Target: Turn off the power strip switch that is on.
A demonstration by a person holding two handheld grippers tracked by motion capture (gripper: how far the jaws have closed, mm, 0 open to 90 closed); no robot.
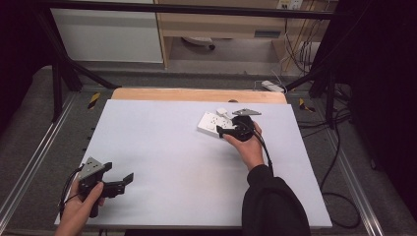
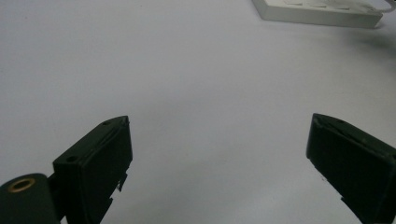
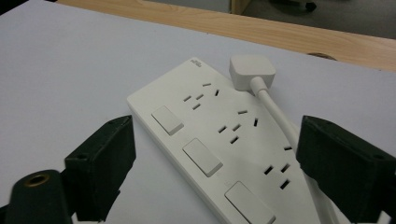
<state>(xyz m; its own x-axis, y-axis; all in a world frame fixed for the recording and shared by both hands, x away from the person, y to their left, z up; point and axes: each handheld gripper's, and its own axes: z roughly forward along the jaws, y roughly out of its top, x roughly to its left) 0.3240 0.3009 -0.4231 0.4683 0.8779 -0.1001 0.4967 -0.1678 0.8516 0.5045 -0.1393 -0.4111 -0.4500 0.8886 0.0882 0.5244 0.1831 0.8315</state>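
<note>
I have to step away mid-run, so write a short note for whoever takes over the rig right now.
Left gripper: open, holds nothing, at the near left of the white table.
Right gripper: open, jaws on either side of the white power strip, not clamped.
Power strip: flat at the far right of the table; a white plug and its cable lie along its edge.
Done: right gripper brought to the strip.
Left: probably close on it or work the plug.

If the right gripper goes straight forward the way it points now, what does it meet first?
Most likely the white power strip: it lies right ahead between the open fingers of the right gripper. Its white plug and cable sit farther on. Depth is uncertain.
</note>
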